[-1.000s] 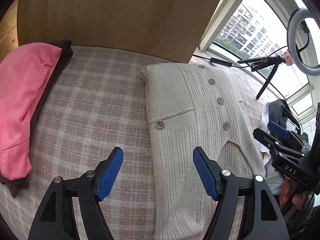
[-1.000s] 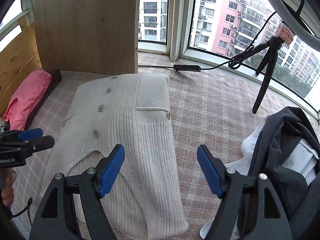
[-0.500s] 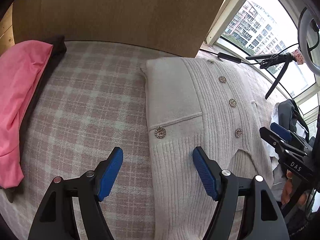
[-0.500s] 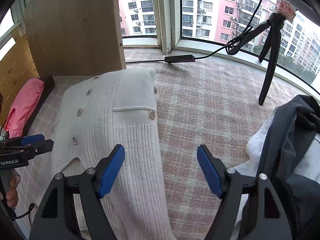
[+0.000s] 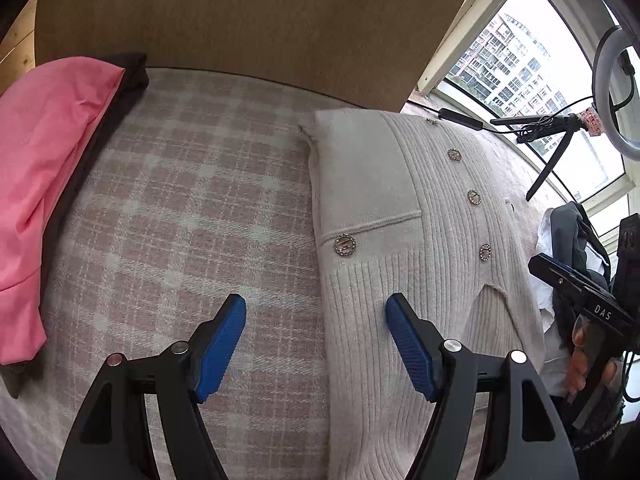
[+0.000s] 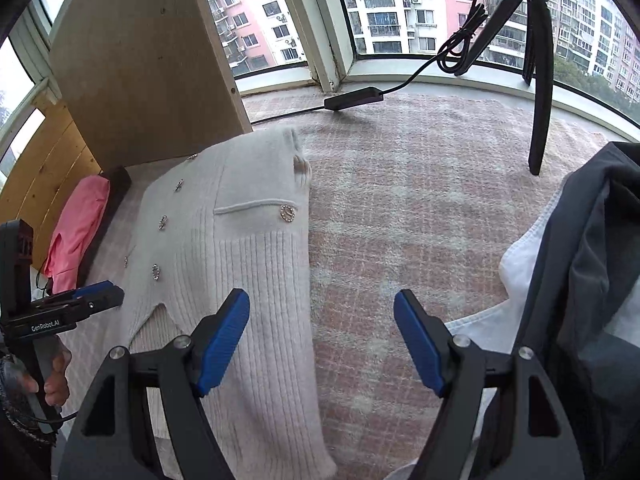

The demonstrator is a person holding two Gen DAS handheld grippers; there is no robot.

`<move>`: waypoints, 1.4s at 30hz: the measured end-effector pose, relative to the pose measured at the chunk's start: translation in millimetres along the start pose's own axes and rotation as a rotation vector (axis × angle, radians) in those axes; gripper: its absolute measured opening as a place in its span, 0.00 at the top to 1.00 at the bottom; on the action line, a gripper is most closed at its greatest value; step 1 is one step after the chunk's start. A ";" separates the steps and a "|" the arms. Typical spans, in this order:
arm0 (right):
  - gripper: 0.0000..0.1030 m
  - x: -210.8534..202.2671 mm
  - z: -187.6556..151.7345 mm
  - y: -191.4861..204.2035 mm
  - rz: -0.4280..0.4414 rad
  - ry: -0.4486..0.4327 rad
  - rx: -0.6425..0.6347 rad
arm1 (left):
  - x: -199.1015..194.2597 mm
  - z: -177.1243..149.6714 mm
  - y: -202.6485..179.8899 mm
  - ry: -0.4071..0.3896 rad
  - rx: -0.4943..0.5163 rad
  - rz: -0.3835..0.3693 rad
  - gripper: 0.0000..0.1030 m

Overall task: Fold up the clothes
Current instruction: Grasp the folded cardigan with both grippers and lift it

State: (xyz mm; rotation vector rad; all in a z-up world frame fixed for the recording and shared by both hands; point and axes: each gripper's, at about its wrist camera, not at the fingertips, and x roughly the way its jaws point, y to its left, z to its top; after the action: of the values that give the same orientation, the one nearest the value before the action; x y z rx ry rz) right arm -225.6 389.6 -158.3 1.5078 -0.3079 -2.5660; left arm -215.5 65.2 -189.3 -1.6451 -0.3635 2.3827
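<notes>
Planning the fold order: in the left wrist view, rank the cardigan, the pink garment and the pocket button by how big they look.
1. Cardigan, largest.
2. Pink garment, smaller as seen, though it is cut off at the frame's left edge and fisheye-distorted, so its true size is unsure.
3. Pocket button, by far the smallest.

Diffuse daylight enters through the windows (image 6: 384, 20); focus is sharp, shadows soft, fisheye curvature and dark vignetting at edges.

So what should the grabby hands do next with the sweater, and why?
Probably lower both onto the cream cardigan and pinch its long edges. The left gripper and right gripper are open, holding nothing, each straddling one edge.
</notes>
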 end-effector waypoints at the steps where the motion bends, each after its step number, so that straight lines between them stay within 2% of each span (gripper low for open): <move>1: 0.28 1.5 -0.3 -0.2 0.008 0.006 -0.006 | 1.7 -0.9 -1.4 0.007 0.007 -0.004 0.32; 10: 0.28 22.5 -2.4 8.7 0.062 0.071 -0.107 | 12.4 -5.3 -25.2 0.020 0.093 0.000 0.32; 14: 0.28 29.8 -3.8 11.3 0.098 0.092 -0.151 | 19.2 -5.3 -28.5 0.048 0.090 -0.052 0.32; 17: 0.29 32.0 -5.1 14.3 0.134 0.089 -0.173 | 20.4 -6.8 -34.5 0.038 0.116 -0.043 0.31; 19: 0.37 32.9 -6.1 17.8 0.165 0.092 -0.188 | 21.1 -7.8 -38.6 0.030 0.135 -0.035 0.30; 20: 0.48 33.6 -6.9 19.7 0.193 0.099 -0.190 | 21.6 -7.7 -40.7 0.028 0.145 -0.034 0.31; 21: 0.55 34.4 -7.6 21.6 0.222 0.106 -0.191 | 22.1 -7.9 -42.4 0.028 0.160 -0.040 0.32; 22: 0.55 35.0 -8.1 23.3 0.233 0.108 -0.196 | 22.4 -7.9 -44.1 0.025 0.168 -0.046 0.35; 23: 0.57 35.7 -8.5 25.0 0.237 0.108 -0.203 | 22.8 -8.3 -45.2 0.026 0.171 -0.067 0.44; 25: 0.59 36.7 -9.5 27.8 0.251 0.110 -0.207 | 24.2 -9.4 -46.5 0.024 0.164 -0.113 0.56; 27: 0.65 37.4 -11.2 29.1 0.280 0.113 -0.190 | 26.1 -10.4 -47.5 0.013 0.154 -0.146 0.63; 29: 0.69 37.7 -13.9 32.3 0.301 0.111 -0.177 | 25.5 -11.6 -50.2 -0.006 0.163 -0.146 0.68; 33: 0.73 30.0 -18.0 40.2 0.354 0.093 -0.116 | 19.4 -13.0 -58.9 -0.037 0.177 -0.123 0.72; 40: 0.75 1.1 -20.7 62.9 0.419 0.051 -0.066 | -5.9 -6.1 -59.7 -0.091 0.121 -0.171 0.74; 42: 0.75 -7.2 -21.4 69.4 0.437 0.039 -0.052 | -20.7 -8.2 -65.8 -0.120 0.144 -0.148 0.74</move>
State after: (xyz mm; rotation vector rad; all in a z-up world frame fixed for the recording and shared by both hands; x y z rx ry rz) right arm -201.7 322.0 -145.0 1.2984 -0.4995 -2.1826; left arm -197.8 121.4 -152.4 -1.3682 -0.3143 2.3430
